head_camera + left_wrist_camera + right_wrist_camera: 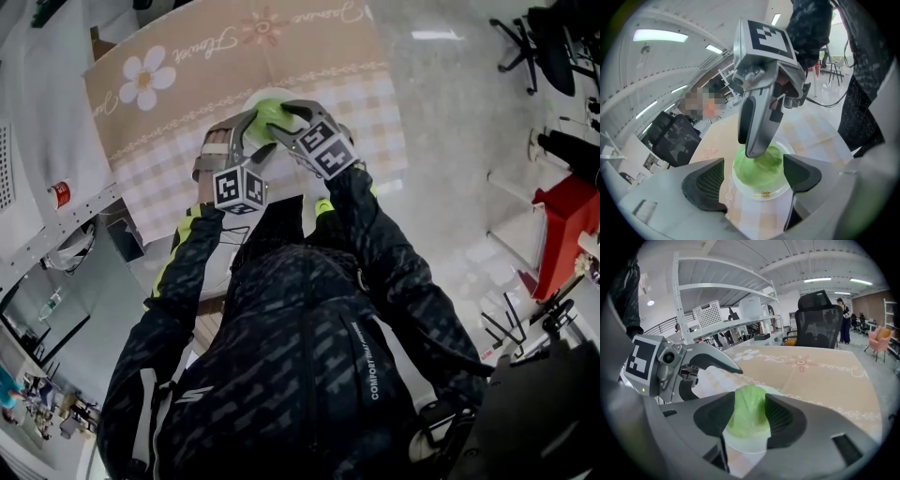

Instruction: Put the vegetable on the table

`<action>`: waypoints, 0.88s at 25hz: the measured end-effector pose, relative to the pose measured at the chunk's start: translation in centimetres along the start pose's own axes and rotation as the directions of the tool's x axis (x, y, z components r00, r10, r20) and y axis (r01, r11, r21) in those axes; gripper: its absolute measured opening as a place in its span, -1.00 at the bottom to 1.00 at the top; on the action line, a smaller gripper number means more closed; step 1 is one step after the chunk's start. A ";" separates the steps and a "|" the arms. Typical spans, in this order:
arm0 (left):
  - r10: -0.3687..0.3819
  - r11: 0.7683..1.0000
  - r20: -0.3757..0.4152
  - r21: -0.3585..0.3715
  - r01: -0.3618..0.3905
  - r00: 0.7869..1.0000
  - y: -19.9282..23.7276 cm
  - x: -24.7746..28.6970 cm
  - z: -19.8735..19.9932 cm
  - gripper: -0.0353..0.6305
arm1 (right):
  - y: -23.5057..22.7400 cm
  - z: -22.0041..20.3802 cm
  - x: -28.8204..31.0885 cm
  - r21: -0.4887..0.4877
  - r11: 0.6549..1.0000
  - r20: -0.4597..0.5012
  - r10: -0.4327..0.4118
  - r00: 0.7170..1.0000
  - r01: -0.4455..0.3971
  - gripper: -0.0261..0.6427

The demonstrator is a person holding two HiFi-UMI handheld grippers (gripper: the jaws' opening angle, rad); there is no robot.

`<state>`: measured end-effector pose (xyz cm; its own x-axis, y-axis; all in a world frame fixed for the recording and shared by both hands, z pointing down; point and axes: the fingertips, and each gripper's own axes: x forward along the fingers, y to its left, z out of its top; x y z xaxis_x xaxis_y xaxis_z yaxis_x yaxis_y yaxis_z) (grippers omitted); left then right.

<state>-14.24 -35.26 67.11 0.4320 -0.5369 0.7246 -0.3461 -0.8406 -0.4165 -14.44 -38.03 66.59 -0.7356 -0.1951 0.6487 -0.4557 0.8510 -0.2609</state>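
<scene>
Green and leafy, the vegetable (749,408) sits squeezed between the two jaws of the right gripper (281,117). It is low over a white bowl (761,194), right at the rim, and the bowl stands on the checked part of the tablecloth (281,47). The left gripper (754,180) is wide open, with one jaw on each side of the bowl. Its pads do not seem to press on the bowl.

Some things could go wrong, I think. The leaves look soft, so a hard squeeze could tear them, and a bit could stay in the bowl. The bowl looks light and nothing holds it down. If the leaves stick to it, it could tip or lift up too. The grip is only on part of the leaves, so they could slip out and drop before they get to a bare spot on the table (825,376). The two grippers are very close and could bump each other.

Some things are hard to see. I cannot tell if the leaves still touch the inside of the bowl. I cannot tell if it is lettuce or cabbage. In the head view the grippers cover most of the bowl, and the person's body hides the near edge of the table. A small label on the rim of the bowl is too tiny to read.
</scene>
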 end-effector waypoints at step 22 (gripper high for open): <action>0.467 0.838 0.115 -0.373 -0.398 0.877 4.5 -10.1 3.1 -0.90 | 4.4 2.8 -6.5 0.008 0.998 0.104 0.065 0.992 -0.066 -0.40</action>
<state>-17.60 -33.86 56.23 0.3127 -0.8714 0.3780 -0.7727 -0.4648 -0.4324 -13.12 -34.38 59.23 -0.8121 -0.1889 0.5522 -0.4097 0.8583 -0.3090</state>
